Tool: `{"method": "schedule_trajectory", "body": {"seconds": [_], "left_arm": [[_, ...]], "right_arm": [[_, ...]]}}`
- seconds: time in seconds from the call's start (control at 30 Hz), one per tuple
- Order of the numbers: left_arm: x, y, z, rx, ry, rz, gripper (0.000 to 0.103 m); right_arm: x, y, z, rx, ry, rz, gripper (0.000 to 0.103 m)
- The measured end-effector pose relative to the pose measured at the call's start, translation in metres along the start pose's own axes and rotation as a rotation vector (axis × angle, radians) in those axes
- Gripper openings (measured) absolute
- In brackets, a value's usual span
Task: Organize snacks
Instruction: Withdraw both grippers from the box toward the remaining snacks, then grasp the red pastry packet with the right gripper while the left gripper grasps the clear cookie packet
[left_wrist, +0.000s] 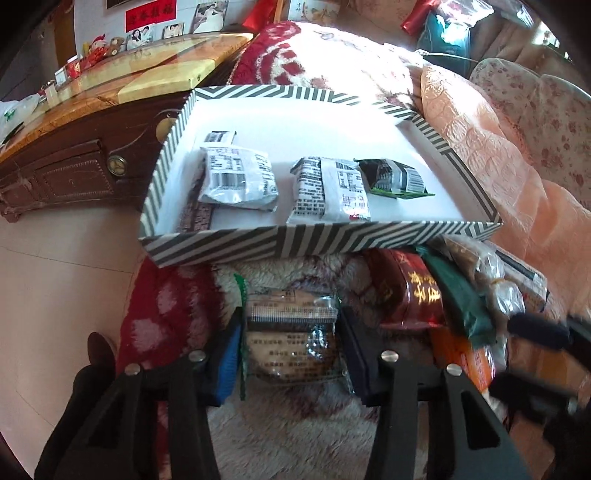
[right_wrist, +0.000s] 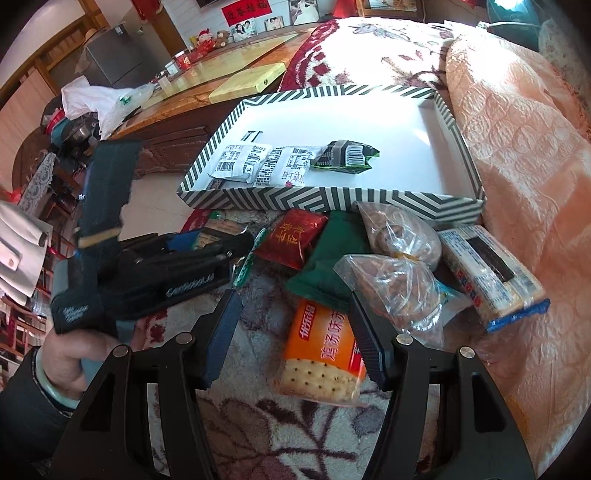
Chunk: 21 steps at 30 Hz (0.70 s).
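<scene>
A striped box lid (left_wrist: 258, 245) (right_wrist: 325, 197) lies on the bed and holds two white snack packs (left_wrist: 236, 179) (left_wrist: 328, 192) and a dark green one (left_wrist: 395, 177). My left gripper (left_wrist: 291, 350) has its fingers against both sides of a clear green-edged biscuit pack (left_wrist: 291, 332) lying on the fluffy blanket. My right gripper (right_wrist: 295, 343) is open around an orange cracker pack (right_wrist: 323, 350). Loose snacks lie below the box: a red pack (right_wrist: 291, 236), a dark green pack (right_wrist: 328, 266), clear bags (right_wrist: 399, 280) and a blue-edged pack (right_wrist: 491, 273).
A wooden cabinet (left_wrist: 74, 162) with a glossy top stands left of the bed. A peach quilt (right_wrist: 517, 147) rises on the right. The hand with the left gripper (right_wrist: 147, 280) shows at the left of the right wrist view. Tiled floor (left_wrist: 55, 295) lies lower left.
</scene>
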<state>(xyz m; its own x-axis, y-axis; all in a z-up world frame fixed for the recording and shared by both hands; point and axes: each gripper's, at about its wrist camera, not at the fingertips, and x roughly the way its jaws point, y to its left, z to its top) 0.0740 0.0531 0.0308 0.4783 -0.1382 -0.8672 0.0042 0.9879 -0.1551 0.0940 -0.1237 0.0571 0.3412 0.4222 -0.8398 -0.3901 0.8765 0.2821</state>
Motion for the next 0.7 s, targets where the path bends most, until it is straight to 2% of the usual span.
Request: {"method": "schedule_trajectory", "body": {"seconds": [0.1,0.23,0.47,0.5,0.53,0.57,0.7], "left_arm": [[-0.009,0.008,-0.004,-0.007,-0.009,0.02,0.051],[-0.019,0.016,-0.01,-0.019,-0.029,0.042,0.051],[-0.017,0.023,-0.014,-0.038,-0.024,0.046,0.051],[-0.015,0.023,-0.014,-0.042,-0.02,0.043,0.052],[-0.013,0.023,-0.015,-0.044,-0.018,0.042,0.052],[-0.013,0.023,-0.015,-0.044,-0.018,0.043,0.052],[-0.012,0.023,-0.015,-0.046,-0.019,0.04,0.052]], "right_arm": [[0.003,0.006,0.012,-0.02,-0.008,0.001,0.06],[0.018,0.012,0.032,0.003,-0.004,0.088,0.06],[0.061,0.01,0.051,0.023,0.084,-0.018,0.058],[0.064,0.008,0.052,0.03,0.08,-0.018,0.056],[0.067,0.007,0.054,0.033,0.078,-0.019,0.05],[0.071,0.007,0.056,0.027,0.084,-0.016,0.039],[0.083,0.012,0.058,-0.028,0.119,-0.034,0.038]]}}
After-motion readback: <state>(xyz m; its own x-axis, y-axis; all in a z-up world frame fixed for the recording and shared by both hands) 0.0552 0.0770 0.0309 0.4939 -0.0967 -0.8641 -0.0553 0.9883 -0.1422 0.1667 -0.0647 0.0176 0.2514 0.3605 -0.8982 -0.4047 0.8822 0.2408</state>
